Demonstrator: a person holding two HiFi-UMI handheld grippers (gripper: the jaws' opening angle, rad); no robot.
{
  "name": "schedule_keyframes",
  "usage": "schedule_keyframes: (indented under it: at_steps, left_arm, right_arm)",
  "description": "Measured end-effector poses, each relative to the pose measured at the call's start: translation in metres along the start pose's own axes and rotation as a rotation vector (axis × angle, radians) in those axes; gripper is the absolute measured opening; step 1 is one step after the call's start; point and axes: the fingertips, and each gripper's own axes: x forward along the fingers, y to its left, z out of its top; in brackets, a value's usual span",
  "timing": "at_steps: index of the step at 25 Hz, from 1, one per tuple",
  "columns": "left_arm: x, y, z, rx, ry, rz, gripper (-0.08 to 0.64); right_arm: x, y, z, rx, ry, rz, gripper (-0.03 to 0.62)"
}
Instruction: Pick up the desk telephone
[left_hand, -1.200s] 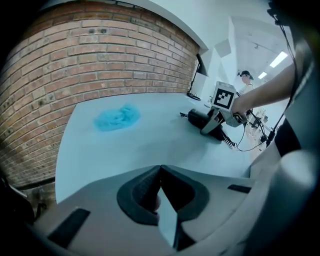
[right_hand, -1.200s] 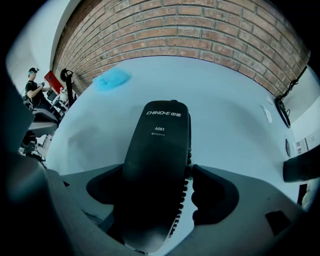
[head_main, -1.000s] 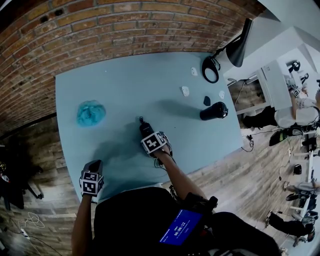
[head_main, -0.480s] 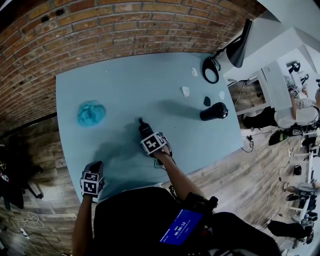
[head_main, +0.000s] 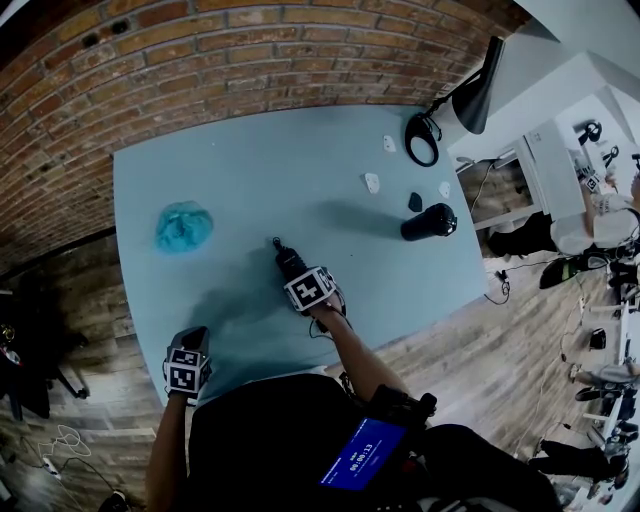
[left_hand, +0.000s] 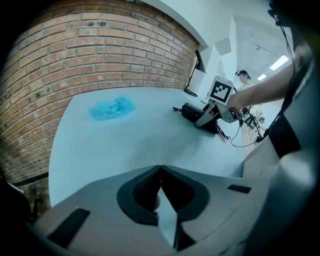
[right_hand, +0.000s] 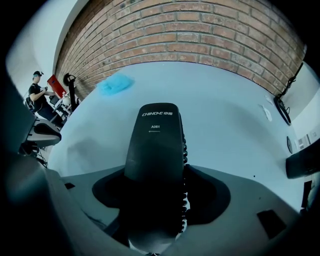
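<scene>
The black desk telephone (head_main: 288, 258) lies near the middle of the pale blue table (head_main: 250, 150). In the right gripper view its handset (right_hand: 155, 145) runs away from me, with its coiled cord (right_hand: 185, 150) along the right side. My right gripper (head_main: 298, 272) points steeply down over it. Its jaws (right_hand: 156, 167) are closing with the phone between them, close against its sides. My left gripper (head_main: 191, 338) hovers at the table's near edge, shut (left_hand: 160, 169) with nothing in it. From there the phone (left_hand: 191, 112) shows at the right.
A crumpled blue cloth (head_main: 182, 225) lies at the left of the table. A black cylinder (head_main: 428, 222), small white pieces (head_main: 371, 182) and a desk lamp (head_main: 455, 105) stand at the right. A brick wall (head_main: 200, 50) runs behind.
Both hands stay almost where they were. The phone has not moved on the table.
</scene>
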Motion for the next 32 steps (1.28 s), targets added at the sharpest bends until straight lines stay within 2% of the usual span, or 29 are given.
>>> schedule_keyframes:
  at_steps: [8, 12, 15, 21, 28, 32]
  left_arm:
    - [-0.003, -0.002, -0.003, -0.003, 0.001, 0.004, 0.025]
    - [-0.003, -0.002, -0.007, -0.006, 0.005, 0.005, 0.025]
    - [-0.003, -0.002, -0.008, -0.008, 0.006, 0.008, 0.025]
    - [-0.004, -0.002, -0.009, -0.009, 0.007, 0.012, 0.025]
    - [-0.003, -0.002, -0.010, -0.009, 0.009, 0.017, 0.025]
    - [-0.003, -0.004, -0.010, -0.012, 0.012, 0.019, 0.025]
  right_arm:
    - [-0.006, -0.009, 0.005, 0.003, -0.041, 0.006, 0.317]
    - [-0.007, -0.005, -0.001, 0.067, -0.024, 0.073, 0.311]
    - [-0.010, -0.003, -0.006, 0.091, -0.006, 0.090, 0.307]
    - [-0.011, -0.004, 0.002, 0.074, -0.067, 0.074, 0.296]
    - [-0.013, -0.005, 0.005, 0.163, -0.121, 0.103, 0.290]
    - [-0.015, -0.005, 0.006, 0.176, -0.140, 0.111, 0.290]
